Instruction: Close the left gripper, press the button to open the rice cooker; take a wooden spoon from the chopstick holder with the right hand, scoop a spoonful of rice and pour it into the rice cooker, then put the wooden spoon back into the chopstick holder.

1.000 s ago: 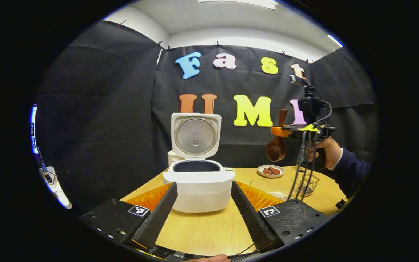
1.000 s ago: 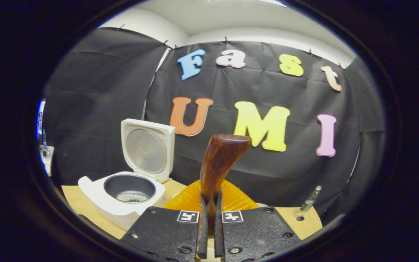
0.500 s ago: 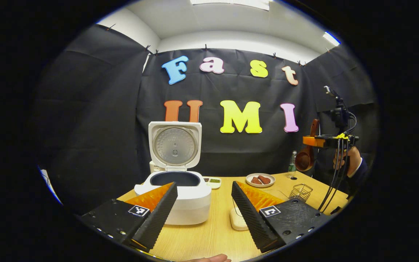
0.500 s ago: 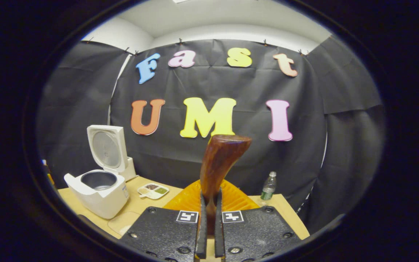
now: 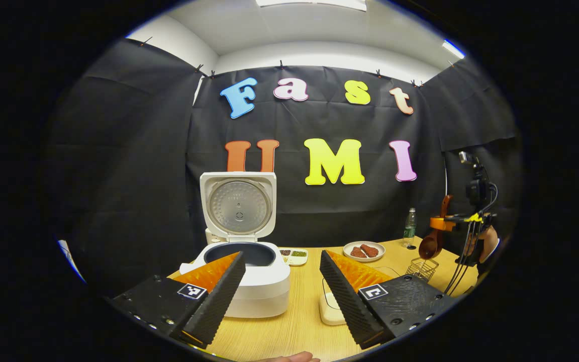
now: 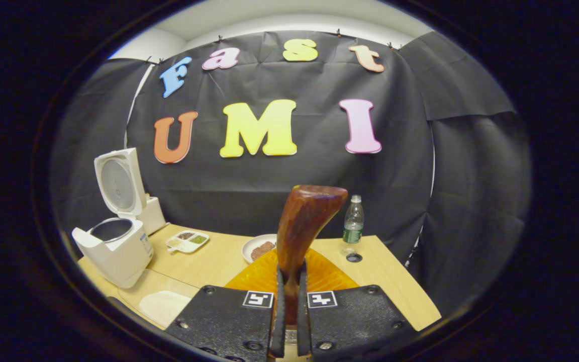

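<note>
- Between the two fingers of the right claw (image 6: pixel 289 306), in the right gripper view, stands the handle of the wooden spoon (image 6: pixel 303 226); the fingers are drawn tight together on it from both sides, and the handle rises upright from them with its broad end at the top.
- In the left gripper view that same right claw (image 5: pixel 443 221) hangs in the air over the right edge of the bench (image 5: pixel 289 327), with the wooden spoon (image 5: pixel 432 242) hanging bowl-down from it, the bowl just above the wire chopstick holder (image 5: pixel 421 268) and not inside it.
- A hand (image 5: pixel 488 240) in a dark sleeve holds the right claw from behind.
- The chopstick holder is a small wire basket near the right edge of the bench.
- The rice cooker (image 5: pixel 247 271) sits toward the left edge of the bench, its lid (image 5: pixel 239 205) standing up fully open and the dark inner pot showing; in the right gripper view the rice cooker (image 6: pixel 116 246) is likewise open.
- The left claw (image 5: pixel 282 289) is wide open and holds nothing; through the gap between its fingers the bench and the cooker's side show.
- A shallow container of white rice (image 6: pixel 161 306) lies near the front edge of the bench, just right of the cooker.
- Toward the back edge lie a small divided dish (image 6: pixel 187 240), a plate with brown pieces (image 5: pixel 364 250), and a plastic bottle (image 6: pixel 353 221) standing upright.
</note>
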Tool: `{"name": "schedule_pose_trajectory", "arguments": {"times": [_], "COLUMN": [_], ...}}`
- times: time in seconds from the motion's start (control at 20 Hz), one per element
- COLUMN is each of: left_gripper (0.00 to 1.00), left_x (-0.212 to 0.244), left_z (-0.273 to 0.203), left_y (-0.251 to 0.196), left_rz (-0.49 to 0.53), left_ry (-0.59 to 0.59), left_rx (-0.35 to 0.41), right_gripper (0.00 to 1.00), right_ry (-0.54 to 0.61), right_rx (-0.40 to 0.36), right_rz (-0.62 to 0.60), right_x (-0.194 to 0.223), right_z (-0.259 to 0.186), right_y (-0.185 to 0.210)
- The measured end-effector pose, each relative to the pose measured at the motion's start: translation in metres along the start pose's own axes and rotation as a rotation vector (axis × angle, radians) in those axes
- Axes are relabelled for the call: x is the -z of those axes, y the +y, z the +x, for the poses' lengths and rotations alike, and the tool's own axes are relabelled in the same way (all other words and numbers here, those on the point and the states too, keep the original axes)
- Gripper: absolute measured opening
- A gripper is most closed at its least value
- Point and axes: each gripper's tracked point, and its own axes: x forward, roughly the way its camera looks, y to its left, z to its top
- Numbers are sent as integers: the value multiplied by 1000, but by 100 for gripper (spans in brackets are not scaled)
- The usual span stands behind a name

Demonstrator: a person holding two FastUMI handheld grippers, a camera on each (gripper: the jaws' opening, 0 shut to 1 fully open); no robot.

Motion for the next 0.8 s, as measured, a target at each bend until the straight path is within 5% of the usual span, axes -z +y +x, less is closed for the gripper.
{"name": "schedule_pose_trajectory", "arguments": {"times": [0.25,0.35,0.4,0.6,0.8], "left_gripper": [95,94,94,94,94], "left_x": [-8,-12,-16,-27,-42], "left_z": [16,23,27,43,61], "left_y": [12,17,23,36,50], "left_rz": [-42,-42,-41,-30,-24], "left_ry": [7,10,10,22,37], "left_rx": [-13,-10,-15,-5,-2], "right_gripper": [15,35,65,100,100], "right_ry": [28,4,-9,-66,-93], "right_rx": [-22,57,95,176,155], "right_rz": [69,68,59,29,7], "right_x": [23,29,23,14,5], "right_z": [9,7,4,-30,-61], "right_y": [-11,-35,-45,-59,-44]}}
